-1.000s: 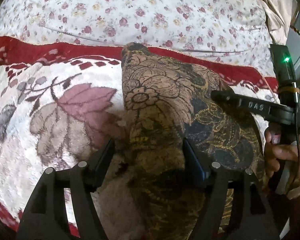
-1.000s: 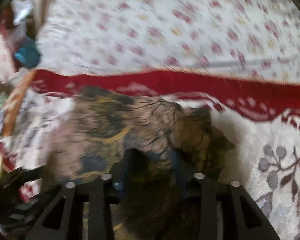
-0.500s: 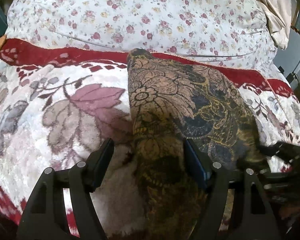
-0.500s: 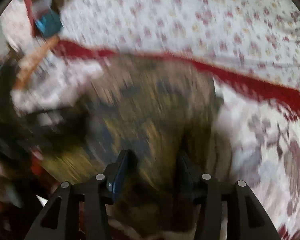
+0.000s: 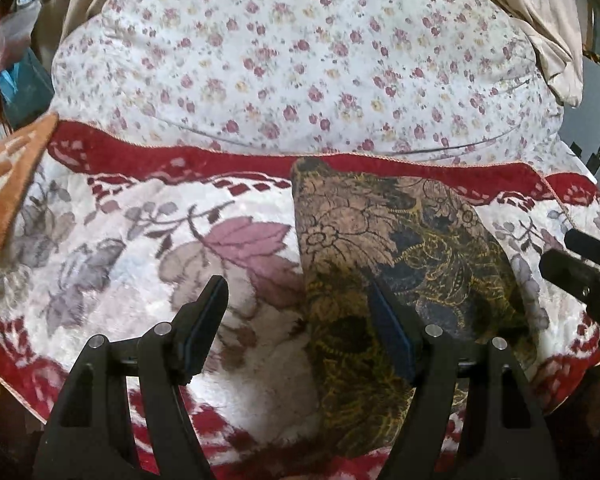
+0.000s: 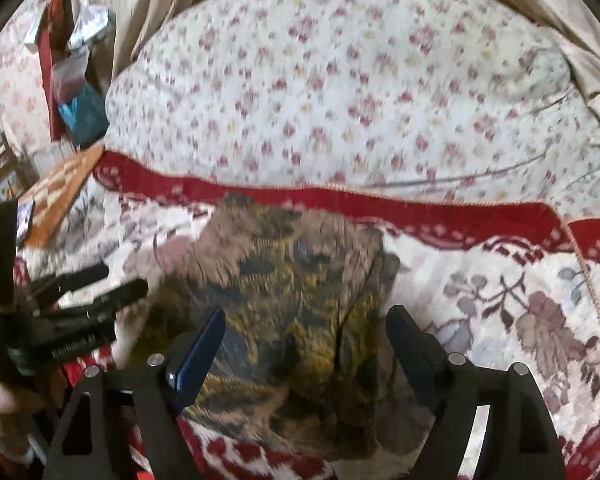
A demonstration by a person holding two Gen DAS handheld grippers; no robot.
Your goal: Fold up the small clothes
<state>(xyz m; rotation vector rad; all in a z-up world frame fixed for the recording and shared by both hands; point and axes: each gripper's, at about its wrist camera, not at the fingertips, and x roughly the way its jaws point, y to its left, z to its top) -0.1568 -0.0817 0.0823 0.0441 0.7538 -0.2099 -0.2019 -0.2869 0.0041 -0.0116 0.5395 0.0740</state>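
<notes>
Since half a second ago both tools have let go and backed off: the brown patterned garment [image 5: 384, 248] sat between the left jaws then, now it lies only under the right jaw of that tool, and the right tool has pulled back too. Garment is on the bed, folded into a narrow strip on the red-and-cream leaf blanket [image 5: 148, 248], its far corner touching the red border just short of the floral quilt [image 5: 300, 64]. In the right wrist view it looks like a thick, lumpy bundle [image 6: 300, 280], blurred, so layer count can't be read.

Left tool [image 5: 300, 328]: jaws spread wide, gripping nothing, hovering over the garment's left edge and the blanket. Right tool [image 6: 304, 344]: also wide open, empty, garment centred between the jaws below it. Each tool shows at the edge of the other's view. An orange checked cloth [image 5: 8, 196] lies at the bed's left side.

Risks, as I judge: plush blanket pile could get pinched with the garment on the next grab; the near end hangs close to the bed edge and could slide off; grabbing only the top layer would undo the fold.
</notes>
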